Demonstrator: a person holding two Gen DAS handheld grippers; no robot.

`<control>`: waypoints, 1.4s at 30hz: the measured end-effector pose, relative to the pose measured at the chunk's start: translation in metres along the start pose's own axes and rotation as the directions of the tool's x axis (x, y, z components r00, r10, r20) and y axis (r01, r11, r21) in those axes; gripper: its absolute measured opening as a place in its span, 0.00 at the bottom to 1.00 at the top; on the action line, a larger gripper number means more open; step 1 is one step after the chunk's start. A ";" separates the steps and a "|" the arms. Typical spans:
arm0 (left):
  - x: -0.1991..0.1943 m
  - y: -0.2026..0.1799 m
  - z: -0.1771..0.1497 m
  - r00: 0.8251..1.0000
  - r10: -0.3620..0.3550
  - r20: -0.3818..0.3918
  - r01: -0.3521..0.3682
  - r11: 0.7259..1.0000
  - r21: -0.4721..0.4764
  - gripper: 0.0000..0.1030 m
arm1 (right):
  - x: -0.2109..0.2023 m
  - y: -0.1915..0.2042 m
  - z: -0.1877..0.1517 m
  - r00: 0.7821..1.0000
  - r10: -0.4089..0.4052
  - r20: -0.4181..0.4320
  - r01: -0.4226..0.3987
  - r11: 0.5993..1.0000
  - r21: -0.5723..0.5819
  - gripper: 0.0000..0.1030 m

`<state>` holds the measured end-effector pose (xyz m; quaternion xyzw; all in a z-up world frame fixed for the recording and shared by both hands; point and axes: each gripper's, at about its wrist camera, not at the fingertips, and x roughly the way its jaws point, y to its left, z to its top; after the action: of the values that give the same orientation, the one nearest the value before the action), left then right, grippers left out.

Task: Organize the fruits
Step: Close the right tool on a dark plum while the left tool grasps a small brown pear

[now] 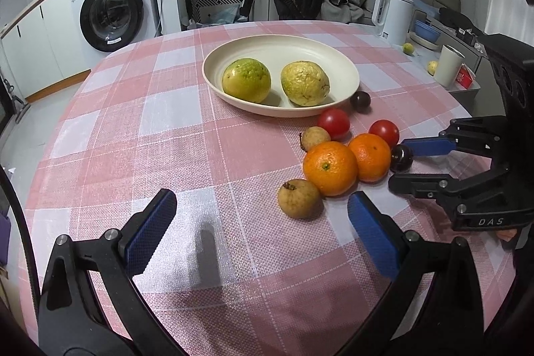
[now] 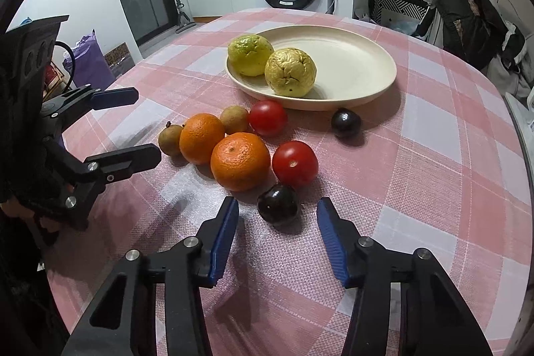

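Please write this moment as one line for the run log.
left gripper: open, empty | right gripper: open, around dark fruit, not closed | plate: two guavas | oranges, tomatoes: on table

A round table in a pink and white checked cloth (image 1: 140, 135) carries a cream plate (image 1: 337, 55). Just beside the plate's near rim, two oranges (image 1: 330, 167), two red tomatoes (image 1: 333, 123), two brownish longans (image 1: 299, 198) and two dark plums (image 1: 360, 101) lie directly on the cloth.
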<state>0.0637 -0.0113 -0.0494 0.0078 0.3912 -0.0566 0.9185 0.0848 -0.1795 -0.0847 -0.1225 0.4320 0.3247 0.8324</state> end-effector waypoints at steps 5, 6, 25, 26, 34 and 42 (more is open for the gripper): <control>-0.001 -0.002 0.000 1.000 -0.006 0.001 0.006 1.000 0.009 0.99 | -0.001 0.003 -0.001 1.000 -0.001 0.002 0.001 1.000 -0.011 0.46; -0.001 -0.002 0.000 1.000 -0.007 0.000 0.007 1.000 0.010 0.99 | -0.001 0.004 -0.001 1.000 0.000 0.002 0.000 1.000 -0.012 0.45; 0.006 -0.001 -0.002 0.999 -0.035 -0.040 0.036 0.999 0.010 0.88 | -0.004 0.006 -0.002 1.000 -0.006 0.011 0.006 0.999 -0.034 0.26; 0.007 -0.001 -0.002 0.998 -0.039 -0.044 0.040 0.999 0.008 0.85 | -0.005 0.006 -0.002 1.000 -0.006 0.011 0.006 0.999 -0.037 0.26; 0.011 0.003 -0.003 0.993 -0.103 -0.060 0.102 0.995 -0.010 0.58 | -0.010 0.010 -0.002 1.000 0.012 0.026 -0.011 0.998 -0.057 0.24; 0.014 0.003 -0.003 0.985 -0.157 -0.075 0.156 0.988 -0.015 0.40 | -0.020 0.014 0.000 0.996 0.056 0.063 -0.052 0.997 -0.064 0.24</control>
<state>0.0719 -0.0100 -0.0618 -0.0248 0.4253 -0.1265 0.8958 0.0674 -0.1780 -0.0680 -0.1263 0.3976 0.3642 0.8327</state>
